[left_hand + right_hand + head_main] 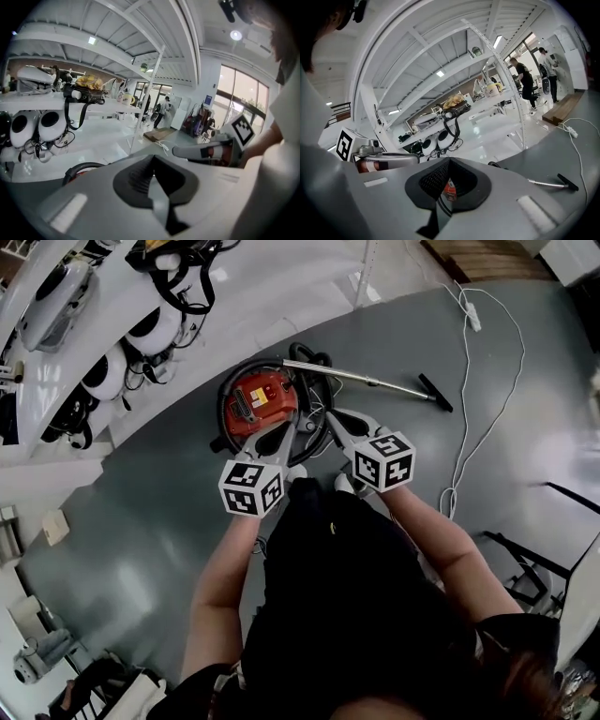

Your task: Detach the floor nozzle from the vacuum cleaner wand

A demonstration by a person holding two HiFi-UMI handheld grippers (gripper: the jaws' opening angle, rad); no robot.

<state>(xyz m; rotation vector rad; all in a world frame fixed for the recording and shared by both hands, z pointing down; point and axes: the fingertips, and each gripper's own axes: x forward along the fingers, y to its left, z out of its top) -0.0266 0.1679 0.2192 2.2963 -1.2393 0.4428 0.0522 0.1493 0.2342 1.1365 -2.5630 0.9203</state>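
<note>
Your chrome wand (356,377) lies flat on the grey floor (141,521) just beyond the red vacuum cleaner (261,399). Its long axis runs rightward, with the small black floor nozzle (435,392) at the right end. Your left gripper (151,174) and right gripper (446,174) are both closed on nothing.

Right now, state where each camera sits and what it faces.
Head view: on the head, steeply down at vacuum cleaner, wand, floor nozzle; forearms, left gripper, right gripper show.
Left gripper view: along its shut jaws toward shelves; right gripper shows.
Right gripper view: along its shut jaws; left gripper shows; wand and floor nozzle shared with head view.
</note>
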